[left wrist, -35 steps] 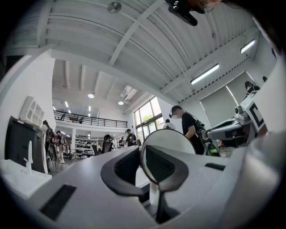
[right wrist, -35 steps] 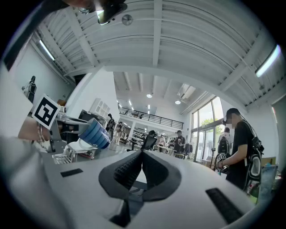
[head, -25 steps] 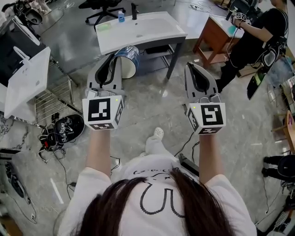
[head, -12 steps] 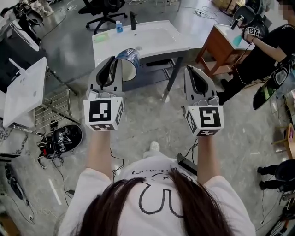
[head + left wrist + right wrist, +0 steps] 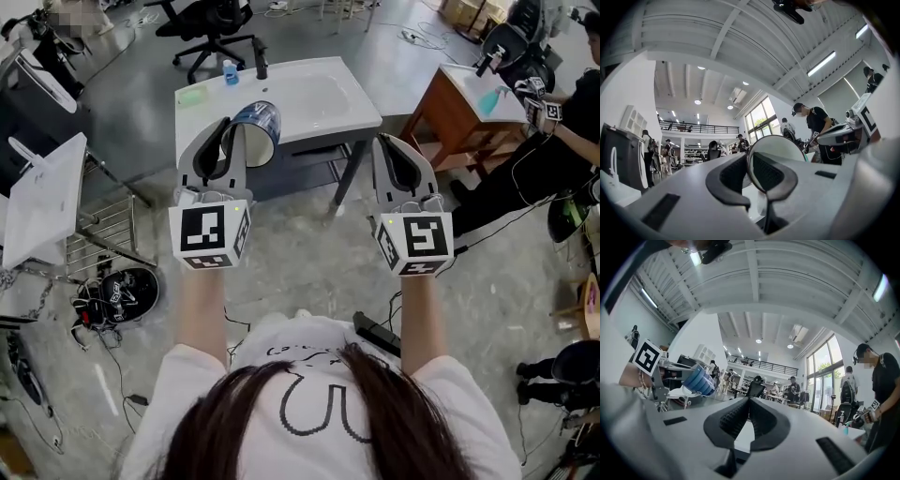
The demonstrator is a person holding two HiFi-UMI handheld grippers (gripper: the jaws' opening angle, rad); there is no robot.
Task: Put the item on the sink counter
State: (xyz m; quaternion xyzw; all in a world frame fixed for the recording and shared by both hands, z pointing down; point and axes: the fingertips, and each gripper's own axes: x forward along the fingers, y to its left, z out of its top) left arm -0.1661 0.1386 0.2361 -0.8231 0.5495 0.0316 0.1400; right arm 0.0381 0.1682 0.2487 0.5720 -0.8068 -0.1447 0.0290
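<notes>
1. Cup (image 5: 259, 127), blue with stripes, is pinched by its rim in my left gripper (image 5: 227, 129). It hangs on its side in the air, near the front of the sink counter (image 5: 356, 105) but not on it yet.
2. My right gripper (image 5: 397, 157) is squeezed closed with nothing in it.
3. To do this well, I should hold the pinch firm, bring the cup over a flat bare part, turn it upright, set it down softly, then let go.
4. I should miss the green sponge (image 5: 192, 94), the blue bottle (image 5: 229, 72) and the tap (image 5: 260, 63).
5. The cup looks empty, I think, but its inside is hard to see. The sink bowl (image 5: 314, 89) holds nothing.
</notes>
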